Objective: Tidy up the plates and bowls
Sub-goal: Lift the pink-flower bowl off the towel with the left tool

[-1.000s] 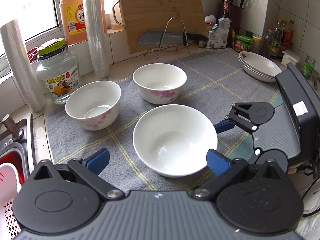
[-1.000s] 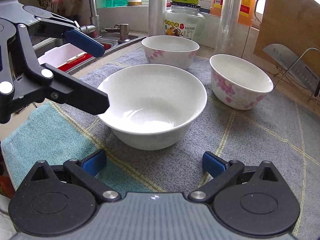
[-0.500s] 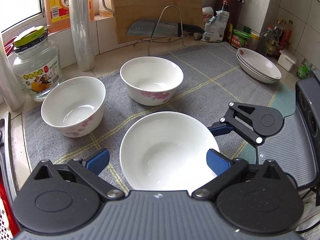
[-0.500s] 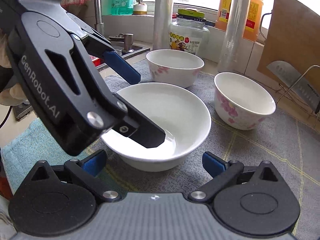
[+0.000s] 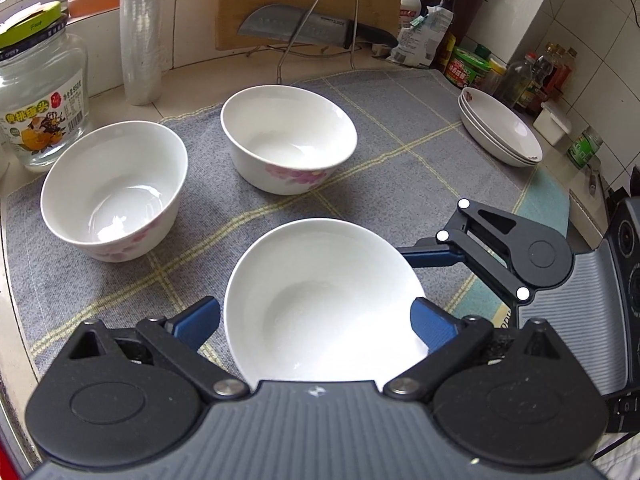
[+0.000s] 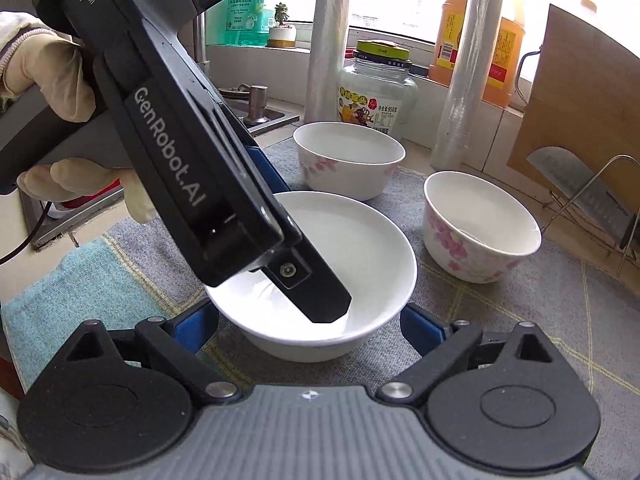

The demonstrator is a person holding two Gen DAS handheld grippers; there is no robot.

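A plain white bowl (image 5: pixel 320 304) sits on the grey mat between the wide-open jaws of my left gripper (image 5: pixel 316 320). In the right wrist view the left gripper (image 6: pixel 256 264) reaches down over the same bowl (image 6: pixel 368 264), one finger inside it and one outside its far rim. My right gripper (image 6: pixel 310 330) is open, its tips flanking the bowl's near side. Two flowered bowls stand beyond, one on the left (image 5: pixel 114 188) and one further back (image 5: pixel 288 136). A stack of white plates (image 5: pixel 500 132) lies at the back right.
A glass jar (image 5: pixel 38 96), plastic wrap rolls (image 5: pixel 140 28), an oil jug and a cutting board with a cleaver on a wire rack (image 5: pixel 312 28) line the back. Bottles stand by the right wall. A sink (image 6: pixel 256 108) lies left of the mat (image 5: pixel 400 168).
My left gripper has moved forward and down over the plain bowl, so its jaws now straddle the rim. The right gripper has edged closer to the bowl.
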